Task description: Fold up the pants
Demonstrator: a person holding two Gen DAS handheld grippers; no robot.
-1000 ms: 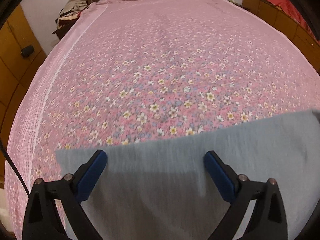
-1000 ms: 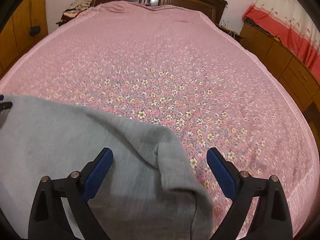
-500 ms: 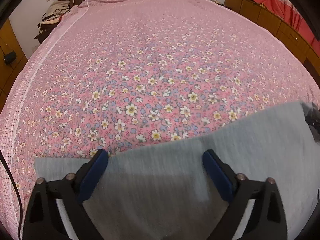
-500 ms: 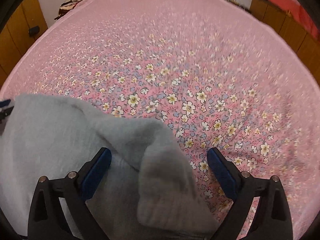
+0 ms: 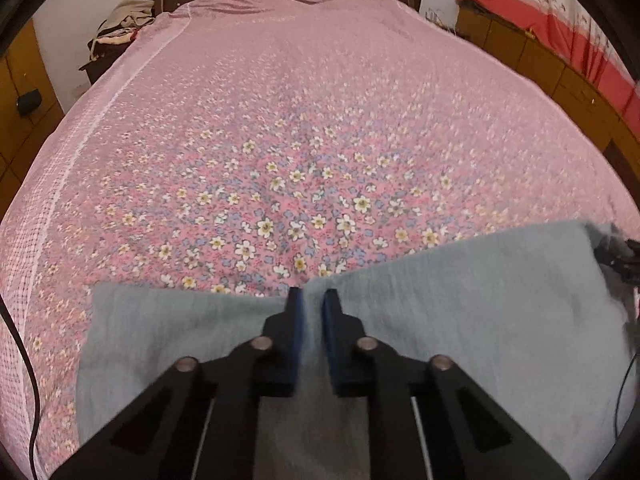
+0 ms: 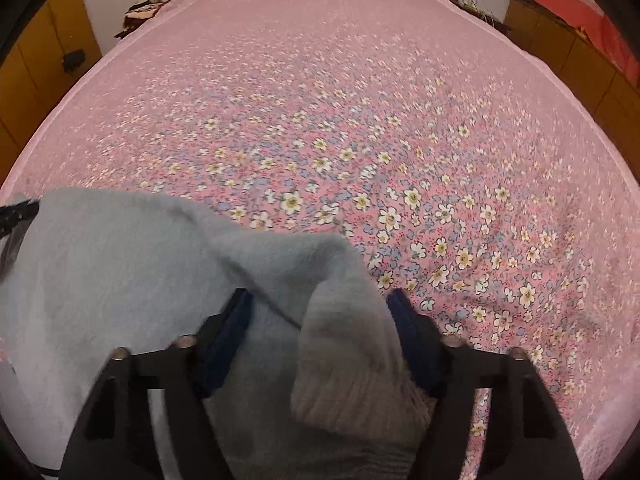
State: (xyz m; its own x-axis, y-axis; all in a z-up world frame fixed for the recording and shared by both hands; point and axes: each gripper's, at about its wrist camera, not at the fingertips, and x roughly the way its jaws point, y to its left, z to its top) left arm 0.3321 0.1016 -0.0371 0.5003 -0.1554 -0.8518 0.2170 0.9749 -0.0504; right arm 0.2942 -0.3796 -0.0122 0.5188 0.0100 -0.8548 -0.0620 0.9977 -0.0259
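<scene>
Left wrist: your left gripper jaws have just closed, pinching the grey pants edge at lower centre | right wrist: your right gripper jaws, just closing, straddle the bunched waistband, not yet clamped | bed: pants lie flat for lifting.

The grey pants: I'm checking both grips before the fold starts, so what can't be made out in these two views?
- Left wrist view: the pants run off the bottom edge; the left gripper covers the pinched edge.
- Right wrist view: motion blur hides whether the right gripper, whose jaws have just been closing, presses the bunched cloth.
- Waistband or cuff: unclear in both.
</scene>
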